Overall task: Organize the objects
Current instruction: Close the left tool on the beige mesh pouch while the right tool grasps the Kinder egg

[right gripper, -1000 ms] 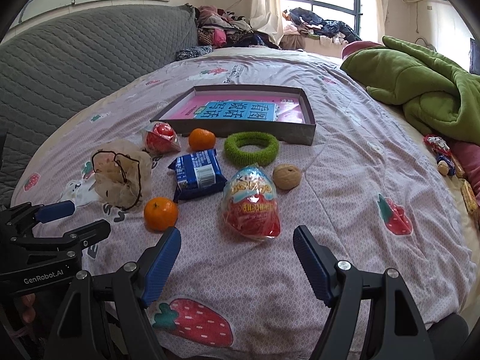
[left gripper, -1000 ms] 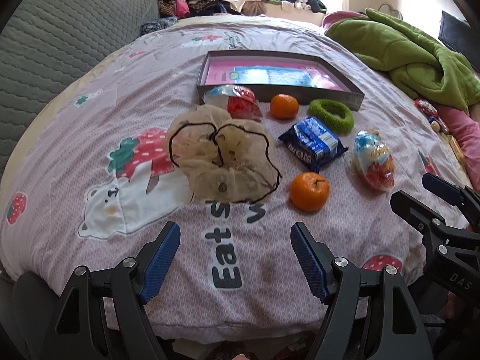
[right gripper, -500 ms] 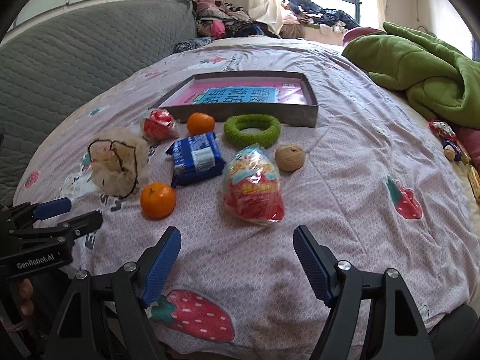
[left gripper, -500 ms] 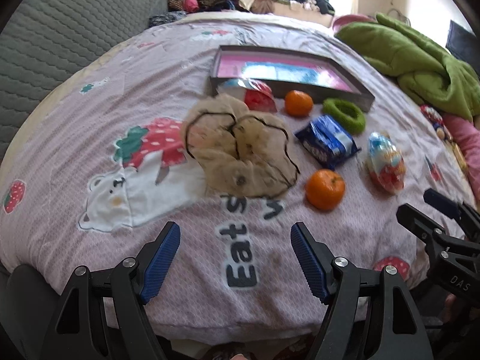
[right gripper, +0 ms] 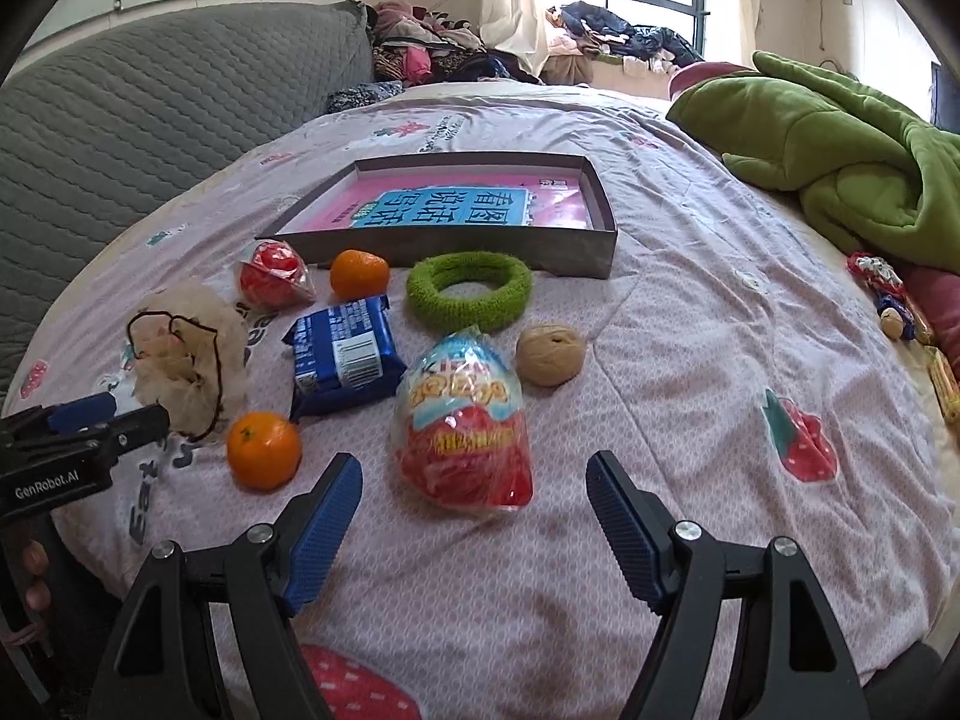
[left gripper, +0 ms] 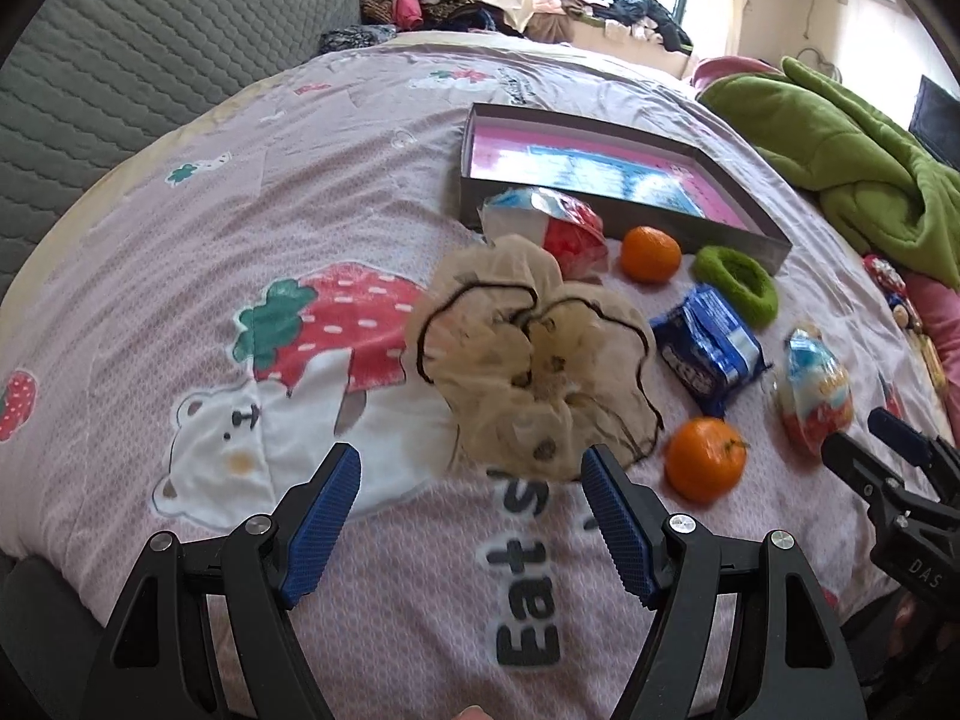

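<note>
Both tongs wide open and empty over the near edge of the bed; all items loose on the bedspread.

Left tongs (left gripper: pixel 468 504) gape wide, holding nothing, with the beige mesh scrunchie (left gripper: pixel 534 360) just beyond the tips. Right tongs (right gripper: pixel 474 510) equally spread, empty, the egg-shaped snack bag (right gripper: pixel 462 420) lying between and just ahead of the fingers. Near orange (right gripper: pixel 264 450) sits left of that bag, beside the scrunchie. Blue wrapped packet (right gripper: pixel 345 354) lies behind it; far orange (right gripper: pixel 359 274), red-capped bag (right gripper: pixel 276 273) and green knitted ring (right gripper: pixel 469 295) line up close to the front wall of the shallow box (right gripper: pixel 606 222). Ball of twine (right gripper: pixel 551 354) lies right of the snack bag. Box holds only a pink and blue printed sheet (right gripper: pixel 444 204). Green blanket (right gripper: pixel 840 138) heaped at far right.
</note>
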Available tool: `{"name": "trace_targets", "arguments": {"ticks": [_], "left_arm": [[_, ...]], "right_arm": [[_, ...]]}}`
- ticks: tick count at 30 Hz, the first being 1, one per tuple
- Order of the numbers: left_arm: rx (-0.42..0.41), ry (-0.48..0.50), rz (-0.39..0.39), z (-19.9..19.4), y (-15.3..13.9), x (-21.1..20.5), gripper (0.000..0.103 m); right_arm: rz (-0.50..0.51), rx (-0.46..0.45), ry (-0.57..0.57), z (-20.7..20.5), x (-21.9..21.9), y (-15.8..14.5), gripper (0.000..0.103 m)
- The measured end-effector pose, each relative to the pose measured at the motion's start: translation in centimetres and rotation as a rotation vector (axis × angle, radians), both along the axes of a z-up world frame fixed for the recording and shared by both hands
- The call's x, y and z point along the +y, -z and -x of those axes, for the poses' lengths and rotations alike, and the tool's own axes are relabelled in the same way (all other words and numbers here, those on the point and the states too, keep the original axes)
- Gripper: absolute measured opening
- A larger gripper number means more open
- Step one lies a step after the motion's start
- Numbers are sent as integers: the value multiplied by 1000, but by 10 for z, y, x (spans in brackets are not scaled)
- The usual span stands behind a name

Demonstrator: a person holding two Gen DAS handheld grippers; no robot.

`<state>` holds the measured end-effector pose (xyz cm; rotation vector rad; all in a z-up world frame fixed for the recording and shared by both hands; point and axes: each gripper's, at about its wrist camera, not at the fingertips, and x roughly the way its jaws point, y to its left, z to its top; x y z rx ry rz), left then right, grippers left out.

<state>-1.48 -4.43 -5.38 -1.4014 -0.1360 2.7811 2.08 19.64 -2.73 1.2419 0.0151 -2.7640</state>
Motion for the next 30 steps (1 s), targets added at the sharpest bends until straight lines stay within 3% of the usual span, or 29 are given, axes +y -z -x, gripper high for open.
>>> {"name": "trace_targets", "arguments": {"ticks": [9,16,24,27,30], "left_arm": [[24,-6,-50,24,-1,-8,77],[16,0,-72,40,9,-10,77],[24,43,-20,45,20,6,77],[37,62,6,43,19,12,77],[49,80,3,43,19,14,67]], "right_arm": [[4,-6,7,13,-3,7,76],[3,-16,13,19,-3,13,68],[25,-13,-1,21,-1,17,53],[16,-11,-6,21,-4,17,53],[13,-4,-10,20,-5,16,52]]}}
